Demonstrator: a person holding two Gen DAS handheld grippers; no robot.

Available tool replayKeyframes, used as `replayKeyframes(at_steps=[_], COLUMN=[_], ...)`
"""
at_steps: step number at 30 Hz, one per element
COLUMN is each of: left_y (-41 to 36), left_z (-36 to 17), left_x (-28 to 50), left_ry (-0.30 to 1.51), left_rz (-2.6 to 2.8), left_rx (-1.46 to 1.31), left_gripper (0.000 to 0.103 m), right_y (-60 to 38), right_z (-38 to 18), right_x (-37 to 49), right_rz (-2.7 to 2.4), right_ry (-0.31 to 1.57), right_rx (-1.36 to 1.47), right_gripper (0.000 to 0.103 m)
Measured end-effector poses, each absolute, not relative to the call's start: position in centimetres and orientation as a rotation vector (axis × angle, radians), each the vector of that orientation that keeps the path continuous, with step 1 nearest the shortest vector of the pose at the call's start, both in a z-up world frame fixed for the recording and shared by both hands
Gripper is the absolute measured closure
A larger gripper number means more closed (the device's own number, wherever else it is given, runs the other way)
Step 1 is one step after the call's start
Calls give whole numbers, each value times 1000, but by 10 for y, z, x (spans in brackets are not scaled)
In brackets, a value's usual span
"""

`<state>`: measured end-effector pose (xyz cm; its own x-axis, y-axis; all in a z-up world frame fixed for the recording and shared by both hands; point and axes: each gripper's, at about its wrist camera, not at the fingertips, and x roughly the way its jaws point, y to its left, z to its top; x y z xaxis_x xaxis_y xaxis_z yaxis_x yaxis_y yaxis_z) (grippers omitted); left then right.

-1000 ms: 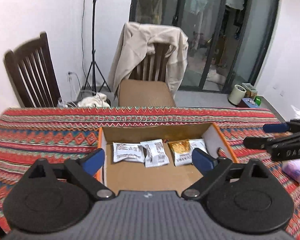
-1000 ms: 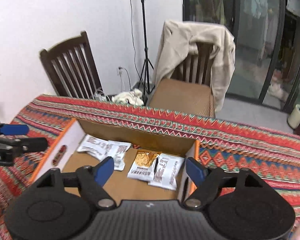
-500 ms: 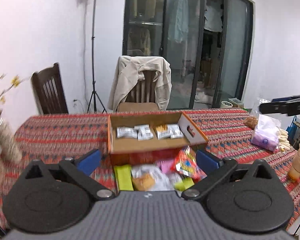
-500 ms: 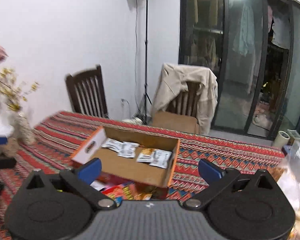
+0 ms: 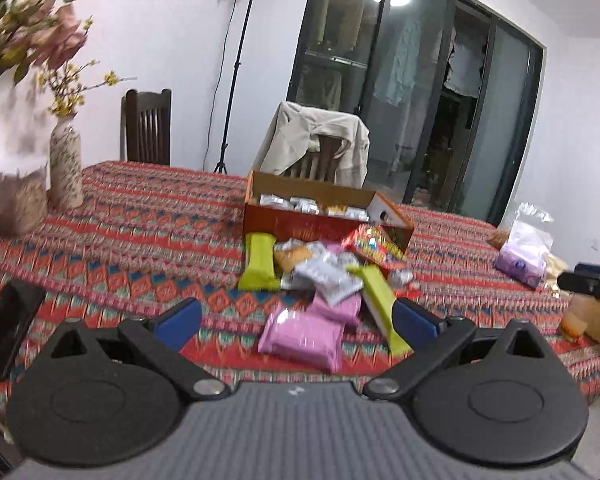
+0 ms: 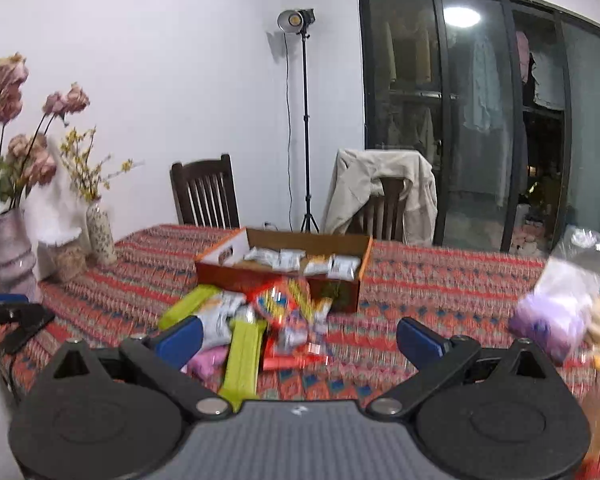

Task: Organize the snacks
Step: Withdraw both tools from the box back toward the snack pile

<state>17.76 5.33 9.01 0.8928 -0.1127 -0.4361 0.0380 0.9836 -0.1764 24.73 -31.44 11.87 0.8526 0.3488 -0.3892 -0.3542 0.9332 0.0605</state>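
Both claws hang wide and empty above the near edge of the desk [image 5: 148, 216]: the left claw [image 5: 296, 320] has nothing between its blue pads, and the right claw [image 6: 298, 334] has just been opening, with only air between its jaws. A second ago each camera looked almost straight down into the cardboard box [image 5: 320, 208], close over the four small packets [image 6: 300, 260] lined along its back wall. Now both have drawn well back toward the near side, so the box sits farther off and the loose pile of snacks [image 5: 324, 284] in front of it has come into sight. To my eye that means one drop-off is finished and the next pick is about to be chosen; most of the sorting is still ahead.

In the pile I can tell a pink packet [image 5: 302, 336] nearest the left claw, two lime-green bars [image 5: 258, 262], some silver wrappers and a red and yellow pack [image 5: 374, 246] leaning at the box front. Much else is smeared by motion. Printing on the packets cannot be read, and how the pieces overlap is hard to judge. At the right end of the desk lie clear bags [image 6: 556, 312] with purple and pale contents, cut off by the frame. A vase of flowers [image 6: 8, 248] stands at the left end. No hand or sleeve shows.
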Motion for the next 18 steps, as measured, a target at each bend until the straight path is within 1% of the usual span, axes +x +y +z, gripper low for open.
replayKeyframes(at_steps=[5, 9, 12, 18], left_y=[40, 30, 27, 27], left_z=[60, 43, 39, 27], left_x=[161, 160, 168, 201], left_ry=[496, 518, 534, 584], left_rz=[-78, -101, -127, -136], left_rx=[-30, 28, 28, 22], left_gripper=[0, 0, 0, 0], right_y=[-310, -306, -306, -301], right_z=[72, 48, 38, 27], right_x=[207, 183, 176, 188], right_rz=[377, 314, 281, 250], right_ry=[438, 393, 373, 391], right_rx=[13, 52, 62, 32], right_gripper=[0, 0, 0, 0])
